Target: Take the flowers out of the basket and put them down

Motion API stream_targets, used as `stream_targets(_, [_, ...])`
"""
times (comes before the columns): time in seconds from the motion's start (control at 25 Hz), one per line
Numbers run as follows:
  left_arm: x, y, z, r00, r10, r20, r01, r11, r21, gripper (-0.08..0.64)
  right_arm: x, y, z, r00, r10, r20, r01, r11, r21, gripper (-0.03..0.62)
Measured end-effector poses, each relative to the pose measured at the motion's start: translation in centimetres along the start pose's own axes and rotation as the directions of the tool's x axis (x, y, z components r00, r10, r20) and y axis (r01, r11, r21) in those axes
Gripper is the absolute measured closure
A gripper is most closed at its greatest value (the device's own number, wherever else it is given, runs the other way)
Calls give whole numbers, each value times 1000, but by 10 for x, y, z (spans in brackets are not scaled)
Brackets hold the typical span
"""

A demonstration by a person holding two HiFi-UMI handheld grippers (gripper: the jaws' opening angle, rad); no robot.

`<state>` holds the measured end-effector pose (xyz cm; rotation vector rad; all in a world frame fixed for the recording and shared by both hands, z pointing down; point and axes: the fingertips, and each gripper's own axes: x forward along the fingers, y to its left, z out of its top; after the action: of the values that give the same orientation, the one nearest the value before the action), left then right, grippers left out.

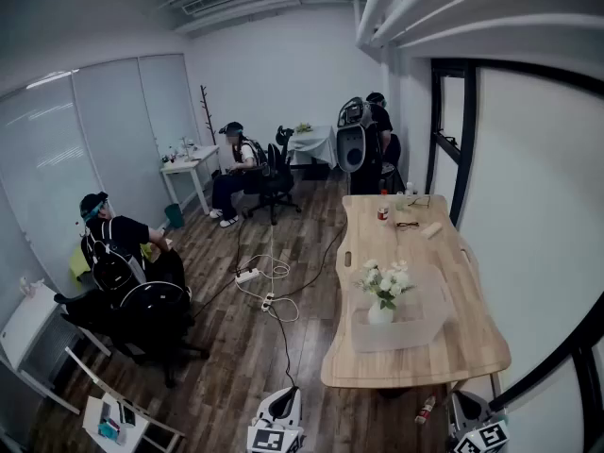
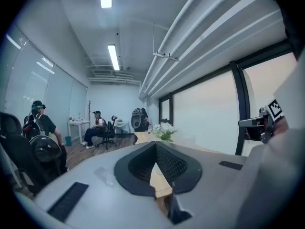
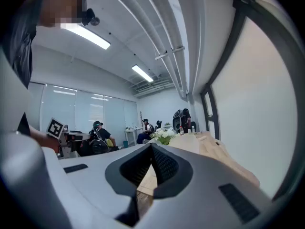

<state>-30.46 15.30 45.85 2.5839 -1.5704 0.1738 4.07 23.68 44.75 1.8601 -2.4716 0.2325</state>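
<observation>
White flowers with green leaves [image 1: 385, 281] stand in a small white vase inside a translucent basket [image 1: 420, 321] on the near half of the long wooden table [image 1: 472, 347]. Both grippers are low at the picture's bottom edge, short of the table's near end: my left gripper [image 1: 276, 425] is over the floor and my right gripper [image 1: 481, 430] is by the table's corner. In the left gripper view the flowers [image 2: 165, 130] lie far beyond the left gripper [image 2: 156, 145], which is shut and empty. In the right gripper view the right gripper [image 3: 151, 147] is likewise shut and empty, with the flowers [image 3: 163, 135] far ahead.
At the table's far end lie a small red-capped bottle [image 1: 382, 212] and glasses [image 1: 407, 223]. A power strip and cables [image 1: 257, 276] trail over the wooden floor. Two people sit on office chairs [image 1: 151, 319] at left, and another stands by a machine [image 1: 352, 144] at the back.
</observation>
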Motion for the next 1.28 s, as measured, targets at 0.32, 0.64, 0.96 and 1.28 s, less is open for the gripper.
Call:
stream_targets(0.32, [7, -27, 0, 1000, -10, -9, 10, 1000, 12, 555, -4, -18, -5, 1000, 13, -5, -13, 1000, 8, 571])
stream_targets(0.64, [22, -45, 5, 1000, 13, -10, -13, 1000, 21, 555, -12, -39, -2, 998, 30, 61, -33, 998, 59, 571])
stream_targets(0.96, [35, -94, 7, 998, 16, 55, -16, 1000, 16, 555, -21, -80, -13, 999, 22, 48, -25, 998, 62, 571])
stream_targets(1.28, [73, -96, 2, 1000, -13, 23, 12, 999, 46, 555, -9, -118, -27, 998, -44, 44, 38, 993, 113, 571])
